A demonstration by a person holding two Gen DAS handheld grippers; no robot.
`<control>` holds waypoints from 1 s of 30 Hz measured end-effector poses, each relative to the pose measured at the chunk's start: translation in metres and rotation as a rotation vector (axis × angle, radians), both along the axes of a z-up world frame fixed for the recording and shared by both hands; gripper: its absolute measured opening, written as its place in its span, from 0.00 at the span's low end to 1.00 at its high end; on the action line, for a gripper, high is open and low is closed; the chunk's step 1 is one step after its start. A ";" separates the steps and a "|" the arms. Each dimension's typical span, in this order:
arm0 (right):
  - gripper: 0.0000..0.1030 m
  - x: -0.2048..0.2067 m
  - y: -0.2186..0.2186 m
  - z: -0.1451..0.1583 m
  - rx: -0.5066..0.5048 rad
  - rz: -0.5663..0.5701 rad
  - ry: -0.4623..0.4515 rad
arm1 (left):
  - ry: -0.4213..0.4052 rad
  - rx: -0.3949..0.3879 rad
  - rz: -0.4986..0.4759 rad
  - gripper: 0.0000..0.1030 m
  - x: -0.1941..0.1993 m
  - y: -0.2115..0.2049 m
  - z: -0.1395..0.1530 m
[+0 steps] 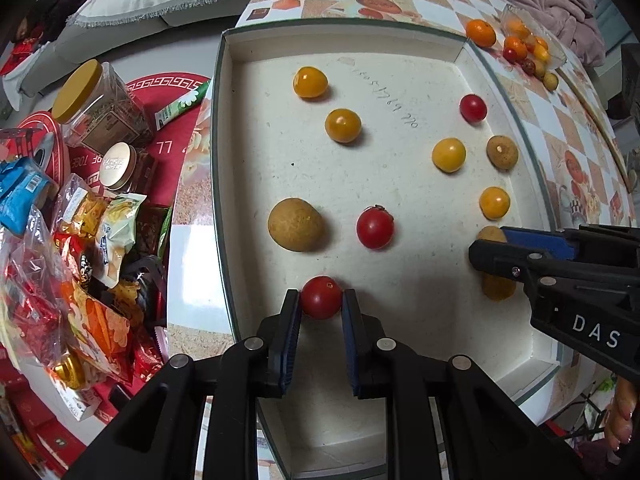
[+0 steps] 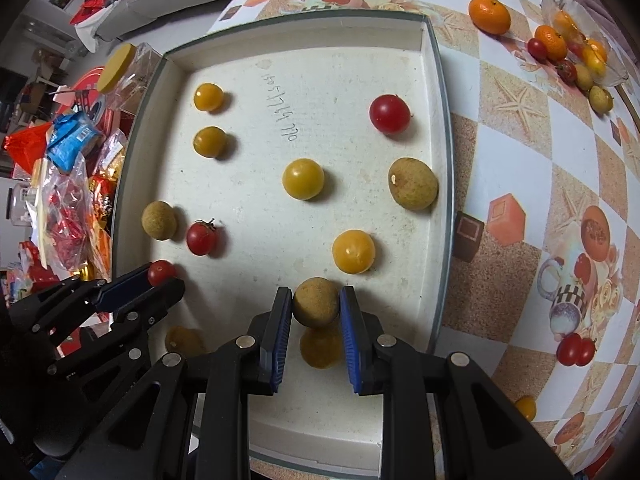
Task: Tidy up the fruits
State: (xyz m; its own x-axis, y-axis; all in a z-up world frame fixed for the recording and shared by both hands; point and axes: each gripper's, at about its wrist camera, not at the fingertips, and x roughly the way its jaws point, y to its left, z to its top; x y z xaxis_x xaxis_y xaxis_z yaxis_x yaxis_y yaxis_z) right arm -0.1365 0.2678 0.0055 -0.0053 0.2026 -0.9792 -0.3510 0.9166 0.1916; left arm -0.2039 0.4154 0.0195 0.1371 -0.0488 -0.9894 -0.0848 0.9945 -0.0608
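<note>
1. Now, nearest to me, my left gripper (image 1: 321,300) has its two blue pads pressed on a red cherry tomato (image 1: 321,297), at the 6 o'clock edge of the white tray (image 1: 400,46) in the left wrist view. It is clenched on this fruit.
2. My right gripper (image 2: 316,308) is clenched in the same way on a brown longan (image 2: 316,307), at 6 o'clock in the right wrist view. Under it I see a yellow-brown fruit (image 2: 320,350), partly hidden, so I cannot say if the two are touching.
3. I judge that the tomato is light, smooth and a little slippery, with thin skin that can burst. I would hold it across the widest middle, with soft pressure only.
4. The longan seems light too, with a dry, rough shell that grips better; again the middle is the best place.
5. Further, near the tray centre, lie another red tomato (image 1: 375,227) and a big longan (image 1: 295,224) at 9 o'clock of it, apart from each other.
6. Beyond them, yellow tomatoes (image 1: 343,125) are scattered toward 12 o'clock.
7. Farthest, at 1 o'clock outside the tray, there is a mandarin (image 2: 489,15) and a glass bowl (image 2: 612,74) with mixed fruits on the table.
</note>
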 end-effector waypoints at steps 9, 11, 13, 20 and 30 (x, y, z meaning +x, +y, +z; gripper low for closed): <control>0.45 -0.002 -0.002 0.011 0.001 0.011 -0.026 | -0.022 0.036 -0.045 0.47 0.002 -0.009 0.013; 0.58 -0.003 -0.008 0.022 0.009 0.004 -0.042 | -0.024 0.033 -0.042 0.47 0.003 -0.009 0.018; 0.69 -0.003 -0.014 0.036 0.023 -0.007 -0.068 | -0.021 0.027 -0.042 0.47 0.003 -0.008 0.023; 0.92 -0.007 -0.029 0.064 0.026 -0.022 -0.081 | -0.083 -0.001 -0.053 0.99 -0.004 -0.005 0.053; 1.00 -0.012 -0.038 0.090 0.004 -0.025 -0.115 | -0.138 0.178 -0.080 0.99 -0.016 -0.015 0.083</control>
